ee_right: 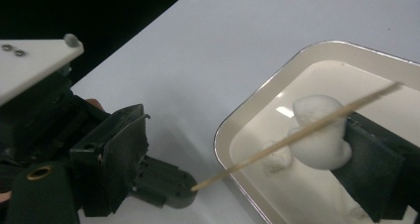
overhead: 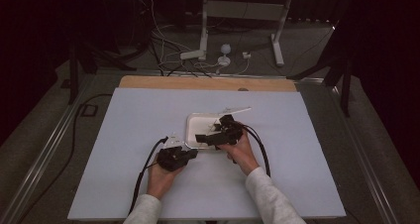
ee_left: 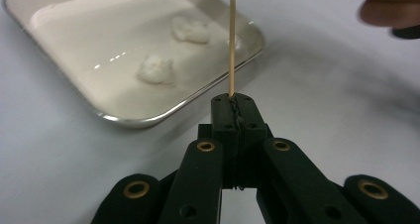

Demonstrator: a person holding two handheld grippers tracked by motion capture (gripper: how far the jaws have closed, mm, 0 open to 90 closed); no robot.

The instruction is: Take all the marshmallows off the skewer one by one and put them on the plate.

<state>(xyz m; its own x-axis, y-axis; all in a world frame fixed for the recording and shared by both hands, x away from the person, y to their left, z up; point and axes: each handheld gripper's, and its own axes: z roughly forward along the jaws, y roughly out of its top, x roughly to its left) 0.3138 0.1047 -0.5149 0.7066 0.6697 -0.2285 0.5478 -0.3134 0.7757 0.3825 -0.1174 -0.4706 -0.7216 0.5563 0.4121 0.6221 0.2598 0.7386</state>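
Wooden skewer (ee_left: 231,40) stands clamped in the closed jaws of the left gripper (ee_left: 233,105), pointing toward twelve o'clock past the metal tray (ee_left: 124,119). Parted wide, the right gripper (ee_right: 237,149) brackets a white marshmallow (ee_right: 319,130) against that skewer over the tray; another white lump (ee_left: 154,69) lies inside at ten o'clock.

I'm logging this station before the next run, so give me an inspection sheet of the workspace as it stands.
Surface: pale sheet over a wooden table, bare around the work.
Job's things: white tray holds two white lumps; a third white piece sits between the right gripper's jaws; thin wooden skewer.
Clutter: nothing seen.
Grippers: left gripper shut on the skewer; right gripper over the tray, jaws either side of the white piece, grip unclear.
Cables: a black cable trails from each gripper.
Surroundings: dark room, white frame legs and loose white wires on the floor beyond.
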